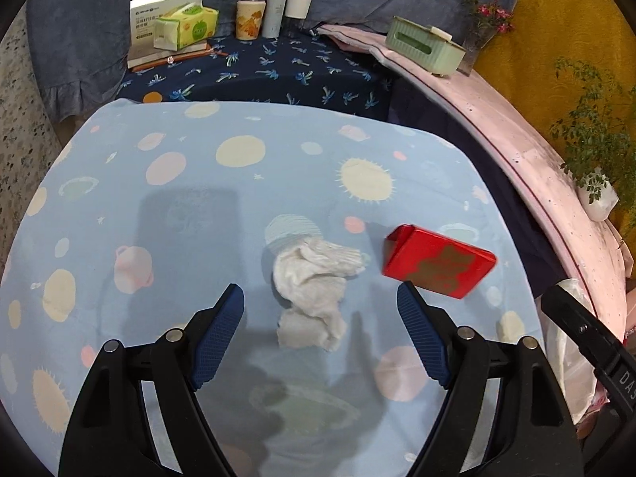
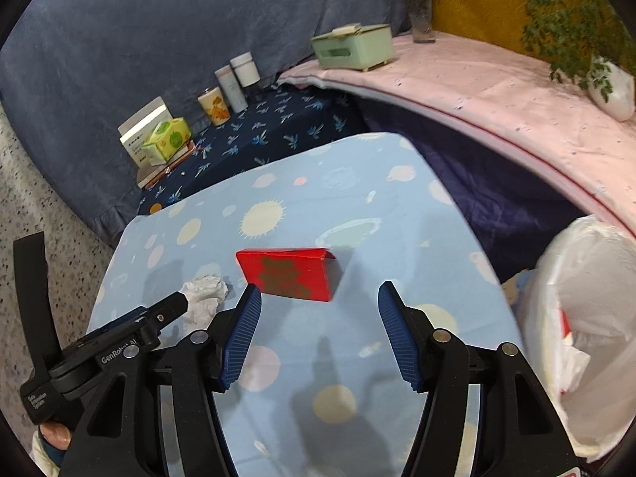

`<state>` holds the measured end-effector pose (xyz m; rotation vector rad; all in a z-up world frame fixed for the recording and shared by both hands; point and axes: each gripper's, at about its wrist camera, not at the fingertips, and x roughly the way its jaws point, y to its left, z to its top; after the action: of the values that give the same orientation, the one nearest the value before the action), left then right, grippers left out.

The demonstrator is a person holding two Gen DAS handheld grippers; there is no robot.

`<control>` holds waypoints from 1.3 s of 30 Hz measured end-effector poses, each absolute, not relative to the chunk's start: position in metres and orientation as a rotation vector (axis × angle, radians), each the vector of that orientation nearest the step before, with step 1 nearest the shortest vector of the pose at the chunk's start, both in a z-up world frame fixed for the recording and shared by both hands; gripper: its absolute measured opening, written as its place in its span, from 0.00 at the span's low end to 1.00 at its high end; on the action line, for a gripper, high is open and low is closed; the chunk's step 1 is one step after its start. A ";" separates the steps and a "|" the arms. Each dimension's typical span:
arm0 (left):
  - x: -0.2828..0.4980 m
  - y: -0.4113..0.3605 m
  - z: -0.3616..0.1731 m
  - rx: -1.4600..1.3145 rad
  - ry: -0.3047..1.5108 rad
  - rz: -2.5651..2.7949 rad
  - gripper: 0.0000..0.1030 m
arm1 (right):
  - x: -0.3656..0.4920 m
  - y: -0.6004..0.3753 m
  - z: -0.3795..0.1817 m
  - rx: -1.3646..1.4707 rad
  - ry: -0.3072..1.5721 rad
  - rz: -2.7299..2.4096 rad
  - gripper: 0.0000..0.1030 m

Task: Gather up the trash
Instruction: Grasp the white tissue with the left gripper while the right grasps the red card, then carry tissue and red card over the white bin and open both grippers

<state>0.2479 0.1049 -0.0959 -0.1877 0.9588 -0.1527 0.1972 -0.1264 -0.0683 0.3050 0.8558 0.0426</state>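
Observation:
A crumpled white tissue [image 1: 314, 290] lies on the light blue table cloth [image 1: 198, 206], just ahead of and between the fingers of my open, empty left gripper [image 1: 320, 298]. A red box [image 1: 437, 264] lies to its right. In the right wrist view the red box [image 2: 292, 274] lies just ahead of my open, empty right gripper [image 2: 320, 294], and the tissue [image 2: 204, 298] is at its left, partly behind the left gripper's body. A white trash bag [image 2: 584, 318] stands open at the table's right.
On a dark blue cloth at the back stand a tissue pack [image 1: 187, 26], a carton [image 1: 159, 8], a can [image 1: 250, 20] and two white bottles [image 1: 286, 8]. A pink ledge [image 1: 497, 115] at right carries a green tissue box [image 1: 425, 45], a flower vase and a plant.

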 end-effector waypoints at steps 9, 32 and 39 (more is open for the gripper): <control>0.274 0.111 -0.125 -0.214 1.015 -0.168 0.53 | 0.248 -0.114 -0.105 0.344 0.932 0.065 0.58; 0.255 0.085 -0.086 -0.216 0.967 -0.264 0.14 | 0.230 -0.096 -0.082 0.300 0.886 0.161 0.01; 0.235 0.059 -0.028 -0.232 0.880 -0.333 0.14 | 0.203 -0.126 -0.029 0.313 0.767 0.111 0.01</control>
<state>0.2347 0.0588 -0.0281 -0.2320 0.8796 -0.3331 0.2033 -0.1257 -0.0291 0.3130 0.7669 0.1115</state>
